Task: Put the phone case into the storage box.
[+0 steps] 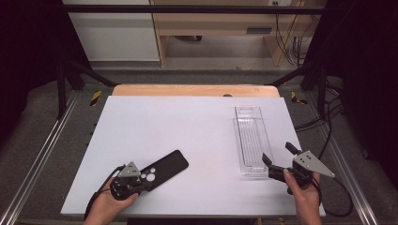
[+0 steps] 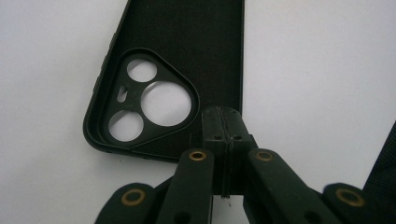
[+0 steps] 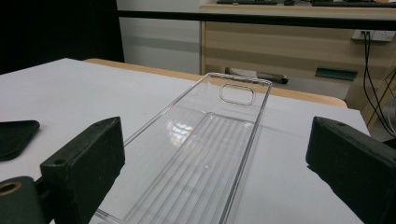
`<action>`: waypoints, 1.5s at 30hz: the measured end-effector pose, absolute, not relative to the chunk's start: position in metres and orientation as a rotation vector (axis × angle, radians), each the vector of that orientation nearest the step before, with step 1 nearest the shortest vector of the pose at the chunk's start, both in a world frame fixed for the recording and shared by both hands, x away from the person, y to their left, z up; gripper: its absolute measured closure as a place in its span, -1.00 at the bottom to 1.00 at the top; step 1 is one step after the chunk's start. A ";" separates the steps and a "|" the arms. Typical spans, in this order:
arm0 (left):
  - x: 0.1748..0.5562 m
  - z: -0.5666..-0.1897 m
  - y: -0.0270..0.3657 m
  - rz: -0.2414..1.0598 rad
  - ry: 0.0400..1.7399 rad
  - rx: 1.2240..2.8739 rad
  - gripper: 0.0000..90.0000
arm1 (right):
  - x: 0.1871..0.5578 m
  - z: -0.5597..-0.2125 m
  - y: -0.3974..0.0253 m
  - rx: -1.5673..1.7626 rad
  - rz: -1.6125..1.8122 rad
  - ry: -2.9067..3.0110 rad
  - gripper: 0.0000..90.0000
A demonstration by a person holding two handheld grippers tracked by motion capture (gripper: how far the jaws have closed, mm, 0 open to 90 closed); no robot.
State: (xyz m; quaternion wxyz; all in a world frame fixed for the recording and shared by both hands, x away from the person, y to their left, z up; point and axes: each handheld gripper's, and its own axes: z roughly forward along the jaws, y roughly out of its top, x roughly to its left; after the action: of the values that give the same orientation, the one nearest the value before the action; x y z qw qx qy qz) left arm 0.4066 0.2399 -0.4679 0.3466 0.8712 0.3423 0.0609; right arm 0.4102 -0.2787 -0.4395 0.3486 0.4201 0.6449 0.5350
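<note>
The black phone case (image 1: 165, 168) lies face-up at the bench's (image 1: 187, 126) seven o'clock, its camera-end edge pinched in the closed left hand-held gripper (image 2: 223, 133). The right hand-held gripper (image 1: 278, 158), jaws spread wide and empty, waits at the near end of the clear tray (image 1: 251, 138) at four o'clock; likely next: lift the case across into that tray, keeping it level

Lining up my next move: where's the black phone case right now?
In the high view the black phone case lies on the white table at its near left, its camera-cutout end pinched in the left gripper, well left of the clear tray.
</note>
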 end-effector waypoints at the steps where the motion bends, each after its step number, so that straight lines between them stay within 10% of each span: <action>1: 0.406 -0.468 0.241 0.158 0.886 2.266 1.00 | 0.410 -0.440 -0.279 1.087 1.386 1.672 -0.89; 45: 0.392 -0.457 0.257 0.238 0.820 2.253 0.89 | 0.410 -0.439 -0.277 1.089 1.393 1.670 -0.89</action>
State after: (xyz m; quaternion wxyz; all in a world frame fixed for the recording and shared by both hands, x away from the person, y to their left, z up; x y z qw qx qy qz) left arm 0.3921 0.2571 -0.4566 0.3581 0.8731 0.3178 0.0922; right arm 0.4098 -0.2774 -0.4391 0.3470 0.4199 0.6439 0.5372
